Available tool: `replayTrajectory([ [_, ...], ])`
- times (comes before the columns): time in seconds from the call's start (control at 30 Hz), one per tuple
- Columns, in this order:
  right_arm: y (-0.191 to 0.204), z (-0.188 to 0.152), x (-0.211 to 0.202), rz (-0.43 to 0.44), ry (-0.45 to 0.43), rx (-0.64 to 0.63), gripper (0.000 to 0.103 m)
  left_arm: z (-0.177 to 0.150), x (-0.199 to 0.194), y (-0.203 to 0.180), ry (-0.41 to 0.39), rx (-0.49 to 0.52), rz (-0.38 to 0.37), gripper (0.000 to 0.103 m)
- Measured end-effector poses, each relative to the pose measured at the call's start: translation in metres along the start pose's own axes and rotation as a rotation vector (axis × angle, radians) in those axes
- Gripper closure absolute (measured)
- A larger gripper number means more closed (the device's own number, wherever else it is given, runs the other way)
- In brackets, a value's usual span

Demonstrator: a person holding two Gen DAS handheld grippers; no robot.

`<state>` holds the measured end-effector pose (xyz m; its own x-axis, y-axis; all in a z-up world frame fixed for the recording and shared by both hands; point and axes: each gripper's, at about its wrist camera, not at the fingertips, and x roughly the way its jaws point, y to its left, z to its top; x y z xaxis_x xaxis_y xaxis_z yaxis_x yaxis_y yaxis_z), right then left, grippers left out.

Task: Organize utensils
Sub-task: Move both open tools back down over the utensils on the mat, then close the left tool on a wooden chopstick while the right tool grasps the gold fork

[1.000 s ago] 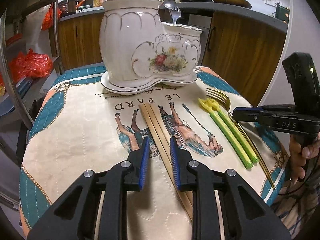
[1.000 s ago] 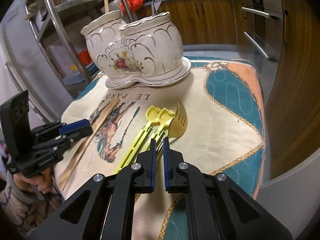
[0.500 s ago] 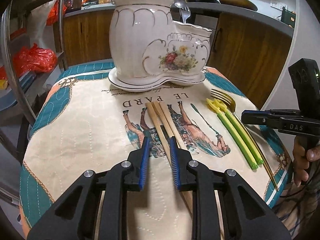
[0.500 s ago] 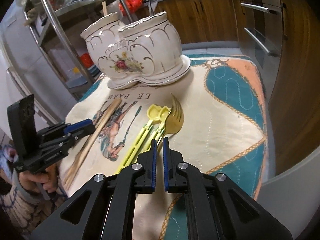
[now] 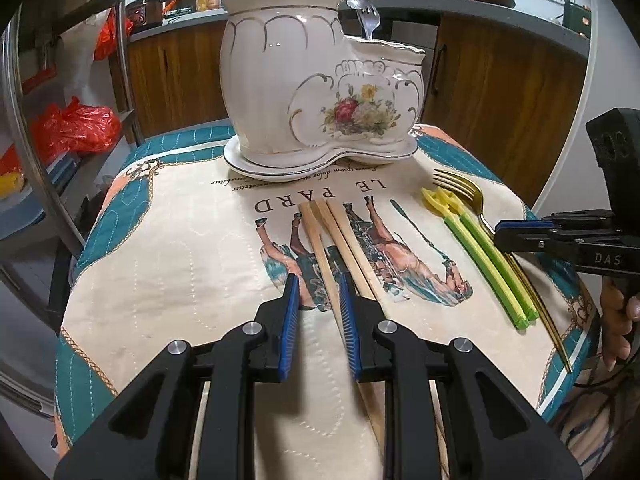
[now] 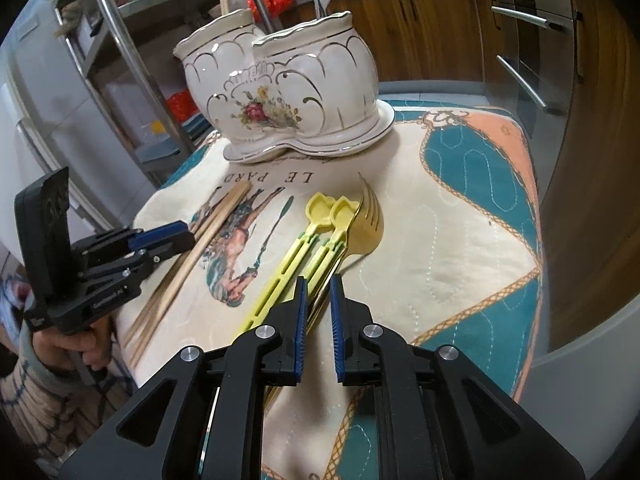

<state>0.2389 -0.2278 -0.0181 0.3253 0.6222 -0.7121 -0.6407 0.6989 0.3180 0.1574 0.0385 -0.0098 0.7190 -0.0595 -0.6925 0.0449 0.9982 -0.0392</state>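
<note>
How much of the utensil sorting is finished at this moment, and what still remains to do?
Done: one silver fork stands in the ceramic holder. In hand: nothing. The left gripper is open over the wooden chopsticks; the right gripper is opening above the gold fork. Left: chopsticks, yellow-green chopsticks and gold fork, all on the cloth.

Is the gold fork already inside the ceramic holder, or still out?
Out. The gold fork lies flat on the cloth beside the yellow chopsticks, apart from the ceramic holder.
</note>
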Motion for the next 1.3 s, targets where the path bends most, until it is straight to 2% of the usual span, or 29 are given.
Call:
replayTrajectory([
  [0.27,-0.003,-0.01,-0.01,-0.024,0.018,0.002,0.091,-0.001,-0.003,0.006,0.028,-0.001,-0.012,0.082],
  [0.37,-0.003,-0.011,-0.011,-0.025,0.034,0.008,0.087,-0.002,-0.003,0.004,0.046,0.008,-0.021,0.082],
  [0.53,0.011,-0.008,-0.008,-0.101,0.081,-0.055,0.086,0.001,-0.002,0.002,0.076,0.036,-0.018,0.082],
  [0.7,0.024,0.0,-0.003,-0.183,0.184,-0.153,0.087,0.005,-0.002,0.004,0.133,0.08,-0.036,0.082],
  [0.87,0.034,0.009,0.001,-0.269,0.335,-0.274,0.087,0.014,0.002,0.008,0.242,0.133,-0.062,0.082],
  [0.97,0.033,0.018,0.009,-0.277,0.426,-0.275,0.086,0.027,0.009,0.007,0.355,0.171,-0.081,0.082],
  [1.07,0.029,0.027,0.017,-0.268,0.505,-0.243,0.085,0.038,0.018,0.01,0.466,0.164,-0.129,0.082],
  [1.17,0.026,0.033,0.023,-0.272,0.558,-0.217,0.082,0.046,0.024,0.014,0.555,0.165,-0.15,0.082],
  [1.3,0.024,0.034,0.023,-0.272,0.575,-0.193,0.082,0.051,0.029,0.01,0.597,0.198,-0.119,0.083],
])
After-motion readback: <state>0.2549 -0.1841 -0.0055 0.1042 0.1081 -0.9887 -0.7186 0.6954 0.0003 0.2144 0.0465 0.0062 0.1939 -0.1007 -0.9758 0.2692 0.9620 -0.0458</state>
